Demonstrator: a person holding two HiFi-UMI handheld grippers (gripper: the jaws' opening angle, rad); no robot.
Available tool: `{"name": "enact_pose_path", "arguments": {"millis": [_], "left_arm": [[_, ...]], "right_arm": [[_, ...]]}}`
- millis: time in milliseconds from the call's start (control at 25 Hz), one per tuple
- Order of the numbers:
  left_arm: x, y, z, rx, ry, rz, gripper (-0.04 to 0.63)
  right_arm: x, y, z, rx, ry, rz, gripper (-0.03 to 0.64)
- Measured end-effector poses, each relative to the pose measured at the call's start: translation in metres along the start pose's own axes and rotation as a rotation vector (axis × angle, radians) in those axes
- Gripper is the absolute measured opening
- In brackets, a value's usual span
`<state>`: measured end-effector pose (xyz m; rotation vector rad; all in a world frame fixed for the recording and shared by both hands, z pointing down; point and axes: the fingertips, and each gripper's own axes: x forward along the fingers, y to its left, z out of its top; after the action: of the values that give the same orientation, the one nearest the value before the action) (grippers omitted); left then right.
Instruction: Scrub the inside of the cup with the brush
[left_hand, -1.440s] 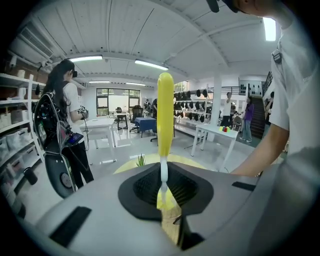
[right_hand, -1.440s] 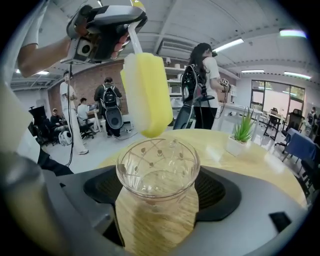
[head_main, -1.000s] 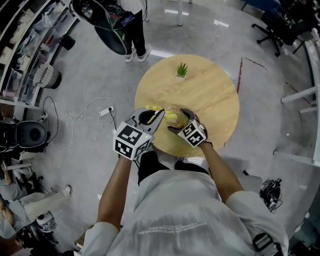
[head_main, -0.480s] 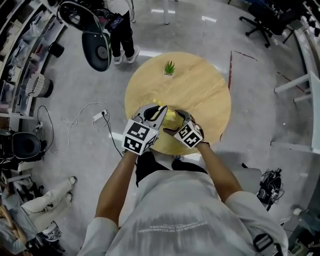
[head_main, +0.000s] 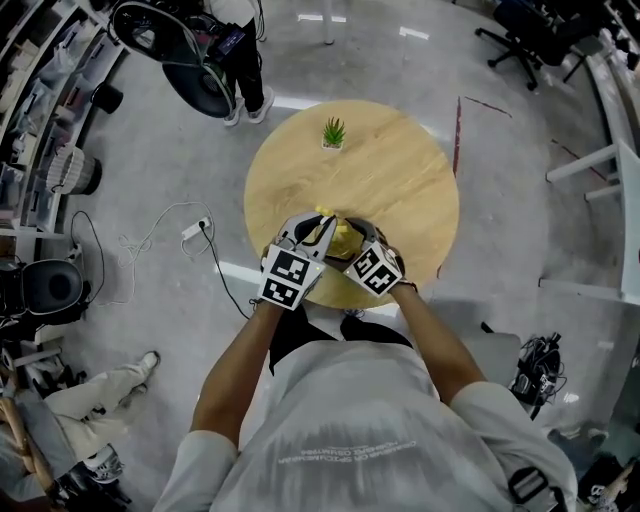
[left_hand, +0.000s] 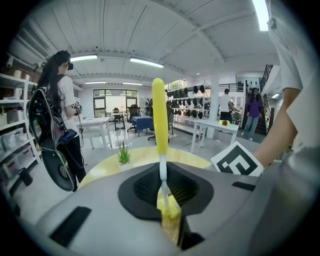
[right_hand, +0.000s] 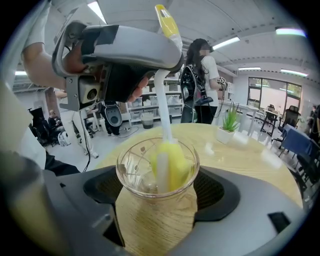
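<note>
A clear glass cup (right_hand: 157, 172) is held between the jaws of my right gripper (right_hand: 159, 195), which is shut on it, above the near part of the round wooden table (head_main: 400, 190). My left gripper (left_hand: 165, 192) is shut on a brush (left_hand: 160, 135) with a yellow handle and a white stem. The brush's yellow sponge head (right_hand: 170, 162) sits inside the cup. In the head view both grippers meet over the table's near edge, the left gripper (head_main: 318, 232) to the left of the right gripper (head_main: 352, 240), with the cup (head_main: 342, 236) between them.
A small potted plant (head_main: 332, 133) stands at the table's far side. A person with a backpack rig (head_main: 215, 50) stands beyond the table. A power strip and cable (head_main: 190, 230) lie on the floor to the left. An office chair (head_main: 515, 40) stands at the far right.
The two grippers have drawn closer together over the table's near edge, with the brush head staying in the cup. My head view has shifted slightly.
</note>
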<state>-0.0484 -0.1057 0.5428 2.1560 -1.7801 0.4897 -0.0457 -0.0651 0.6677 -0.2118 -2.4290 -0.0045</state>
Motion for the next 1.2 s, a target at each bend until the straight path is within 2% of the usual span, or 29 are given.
{"name": "enact_pose_path", "arguments": {"millis": [160,360,480,960,1200], "left_arm": [[0.002,0.003,0.002,-0.001,-0.005,0.005,0.043],[0.0,-0.002,0.005,0.044,0.003,-0.003,0.043],[-0.005,-0.003,0.012,0.046,-0.013,0.001,0.043],[-0.028,0.003,0.044,-0.008,-0.122,0.038,0.043],[-0.024,0.012,0.035,-0.114,-0.131,0.06,0.043]], "right_arm": [[0.001,0.0,0.0,0.006,-0.009,-0.002,0.431],[0.001,0.0,0.002,-0.001,-0.012,0.004,0.431],[0.002,0.0,0.001,0.001,-0.011,0.004,0.431],[0.003,0.0,0.0,0.008,-0.008,-0.003,0.431],[0.002,0.001,0.002,0.011,-0.012,-0.006,0.431]]}}
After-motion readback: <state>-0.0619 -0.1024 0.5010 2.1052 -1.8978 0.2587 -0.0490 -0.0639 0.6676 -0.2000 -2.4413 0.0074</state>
